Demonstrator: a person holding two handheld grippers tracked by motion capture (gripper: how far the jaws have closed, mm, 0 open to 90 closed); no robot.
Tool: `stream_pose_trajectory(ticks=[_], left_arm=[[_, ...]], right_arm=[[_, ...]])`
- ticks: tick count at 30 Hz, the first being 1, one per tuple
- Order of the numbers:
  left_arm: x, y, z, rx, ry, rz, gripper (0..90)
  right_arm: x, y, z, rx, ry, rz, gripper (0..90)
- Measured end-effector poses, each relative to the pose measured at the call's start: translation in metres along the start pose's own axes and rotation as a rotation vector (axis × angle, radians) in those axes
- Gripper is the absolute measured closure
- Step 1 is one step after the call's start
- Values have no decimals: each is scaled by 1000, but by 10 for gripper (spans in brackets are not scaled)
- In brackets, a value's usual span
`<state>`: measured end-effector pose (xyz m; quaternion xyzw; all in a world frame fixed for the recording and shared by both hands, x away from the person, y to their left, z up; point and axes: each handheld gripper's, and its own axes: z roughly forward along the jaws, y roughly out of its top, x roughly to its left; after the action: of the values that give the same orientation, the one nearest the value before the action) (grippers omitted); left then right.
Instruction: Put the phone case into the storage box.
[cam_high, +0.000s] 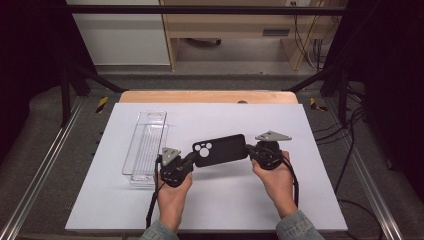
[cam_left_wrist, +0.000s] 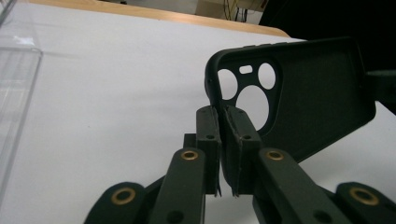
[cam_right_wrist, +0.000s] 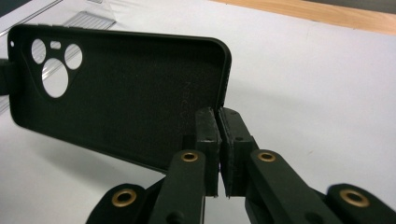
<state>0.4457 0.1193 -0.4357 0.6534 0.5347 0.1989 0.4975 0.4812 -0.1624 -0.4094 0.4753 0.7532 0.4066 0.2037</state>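
Phone case (cam_high: 220, 149) | I hold it off the worktop (cam_high: 300, 200) | left tool (cam_high: 191, 160) pinches camera end | right tool (cam_high: 248, 150) clamps opposite edge

Open worktop (cam_high: 300, 200) on most sides; one tray to the left.

From the phone case (cam_high: 220, 149), held above mid-worktop between the left tongs (cam_high: 189, 161) and the right tongs (cam_high: 248, 149), the white surface lies bare toward 12, 3 and 6 o'clock, so a hand could pass there freely. At 9 o'clock a clear plastic tray (cam_high: 145, 145) stands lengthwise, just beside the left tongs, and narrows that side. The two forearms come in from 6 o'clock with a bare gap between them.
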Motion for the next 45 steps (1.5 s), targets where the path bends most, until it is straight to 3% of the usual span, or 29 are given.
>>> stream_pose_trajectory(ticks=[8,12,14,18,21,25,28,34,45], left_arm=[[3,7,-4,-35,11,5,878],[7,10,-5,-45,12,-13,881],[10,13,-6,-49,17,-13,884],[13,20,-8,-63,15,-17,887],[16,28,-10,-76,18,-11,889],[17,38,-11,-82,23,5,891],[21,45,-13,-87,37,27,891],[32,57,-17,-88,57,69,891],[57,87,-32,-84,102,176,891]], right_arm=[[3,-1,1,-1,26,16,862],[4,0,2,-4,46,30,838],[4,0,0,-13,56,40,725],[1,2,-8,-71,98,53,592],[-2,3,-16,-134,124,41,419],[-5,3,-24,-221,166,24,272],[-7,2,-30,-269,160,5,220],[-18,-3,-43,-363,144,11,133],[-35,-27,-52,-405,92,-20,74]])
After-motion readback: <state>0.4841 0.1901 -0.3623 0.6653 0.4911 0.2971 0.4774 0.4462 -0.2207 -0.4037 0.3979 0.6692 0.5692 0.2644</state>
